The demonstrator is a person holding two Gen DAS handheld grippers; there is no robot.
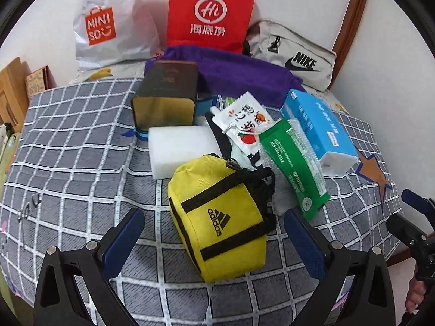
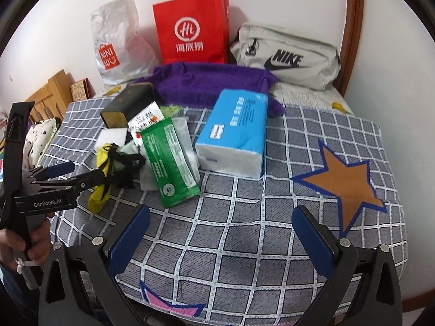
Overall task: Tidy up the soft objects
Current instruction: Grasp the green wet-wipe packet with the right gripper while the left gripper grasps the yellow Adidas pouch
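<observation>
The left gripper [image 1: 214,233] hangs low in the left wrist view with its jaws spread wide to either side of the yellow pouch [image 1: 217,222], not touching it. The pouch lies at the centre bottom of that frame on the checked bedcover [image 1: 68,163], at the near edge of a heap: a white foam block [image 1: 179,146] just behind it, a green packet [image 1: 293,165] to its right, a blue tissue pack [image 1: 318,127] further right, a dark tin [image 1: 165,95] and purple cloth [image 1: 239,73] behind. Along the top of the frame stand a white plastic bag [image 1: 114,24], a red paper bag [image 1: 212,13] and a grey Nike bag [image 1: 293,54].

The right gripper [image 2: 220,239] hovers at the bottom of its view over bare bedcover, jaws apart and empty.

This looks like the approach to a first pick-up, with nothing sorted yet. The next move likely calls for the left jaws to lower around the pouch and close across its soft body, keeping clear of the black strap [image 1: 255,187] and the green packet beside it.
</observation>
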